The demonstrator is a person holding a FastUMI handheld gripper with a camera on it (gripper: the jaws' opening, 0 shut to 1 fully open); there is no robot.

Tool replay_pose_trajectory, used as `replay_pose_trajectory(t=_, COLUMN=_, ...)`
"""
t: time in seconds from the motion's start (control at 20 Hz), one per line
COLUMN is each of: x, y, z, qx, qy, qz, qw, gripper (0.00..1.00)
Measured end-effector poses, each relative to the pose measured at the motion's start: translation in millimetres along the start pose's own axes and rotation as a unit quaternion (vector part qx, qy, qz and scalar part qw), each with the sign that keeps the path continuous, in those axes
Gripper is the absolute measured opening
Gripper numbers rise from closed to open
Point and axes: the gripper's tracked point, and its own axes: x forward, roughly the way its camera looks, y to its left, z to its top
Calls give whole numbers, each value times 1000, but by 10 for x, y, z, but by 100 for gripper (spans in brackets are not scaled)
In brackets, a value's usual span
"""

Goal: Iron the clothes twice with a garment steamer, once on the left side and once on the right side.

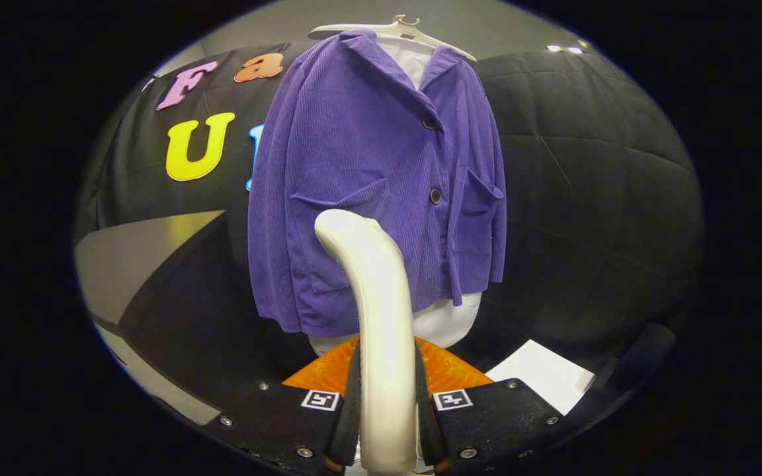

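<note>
The gripper (386, 410) is closed on the steamer (378, 311). Both fingers press on its white handle, one on each side, and the steamer's bent head points up at the jacket (368, 178).

The purple jacket hangs on a white hanger (394, 30), just beyond the steamer. A white shirt (411, 59) peeks out at the collar and under the bottom hem. The jacket is buttoned and has two pockets.

I think the ironing is just about to begin, or is between passes (I cannot tell if the head touches the cloth). The head sits low, near the pocket on one side of the button line. The next move probably needs a slow run along that side, keeping the head close to the cloth. Then the other side needs the same.

There is open room on both sides of the jacket. A white sheet of paper (540, 373) lies low, beside one finger. The buttons and pocket edges could catch the head.
</note>
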Motion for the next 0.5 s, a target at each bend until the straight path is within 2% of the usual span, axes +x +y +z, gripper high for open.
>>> replay_pose_trajectory(t=0.3, x=-225, y=-104, z=-376, qx=-7, qy=6, qz=10, qw=1000, gripper=37)
replay_pose_trajectory(t=0.5, x=-609, y=-209, z=-195, qx=-14, qy=-32, qz=22, qw=999, gripper=37)
